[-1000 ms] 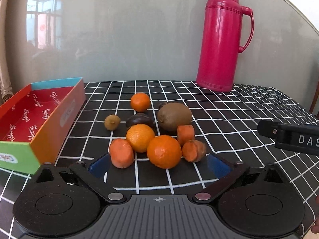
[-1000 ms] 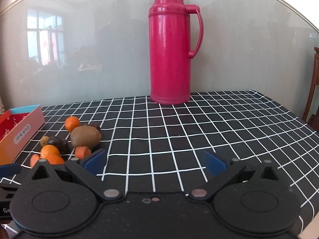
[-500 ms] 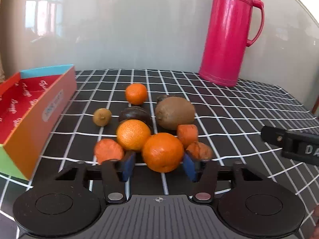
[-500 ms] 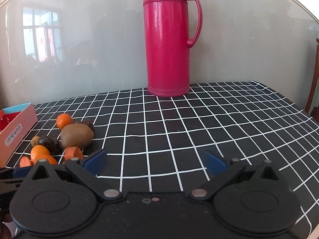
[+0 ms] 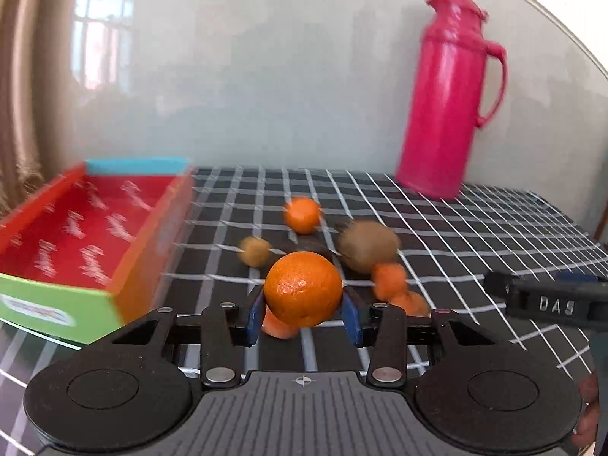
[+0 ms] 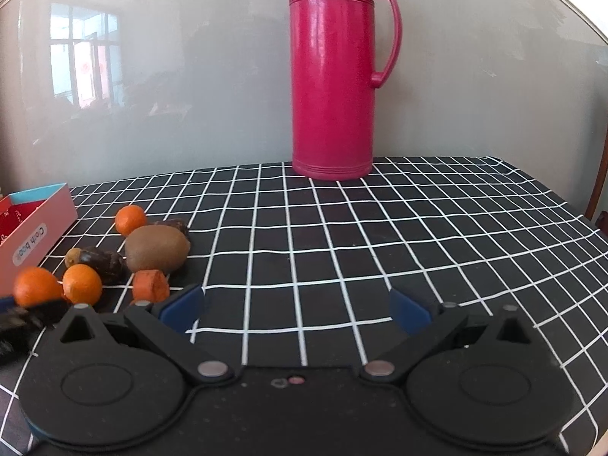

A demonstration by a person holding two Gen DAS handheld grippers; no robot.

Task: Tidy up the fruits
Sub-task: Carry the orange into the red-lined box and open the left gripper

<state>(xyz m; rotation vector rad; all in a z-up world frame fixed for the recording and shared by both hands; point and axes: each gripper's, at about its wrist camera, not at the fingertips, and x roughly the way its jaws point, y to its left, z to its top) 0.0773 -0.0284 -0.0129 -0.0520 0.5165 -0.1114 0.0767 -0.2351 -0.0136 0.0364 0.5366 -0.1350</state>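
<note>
Black right claw [image 5: 547,304] reads "DAS"; box [image 6: 34,243] label reads "Coih book"

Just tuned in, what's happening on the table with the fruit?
A person is sorting fruit with two handheld grippers. The left gripper has its jaws closed on a large orange, held up off the pile. The open colourful box sits to its left with nothing visible inside. A kiwi, smaller oranges, dark fruits and carrot-like pieces still lie on the checked tablecloth. The right gripper is open and holds nothing, facing the pink thermos.
</note>
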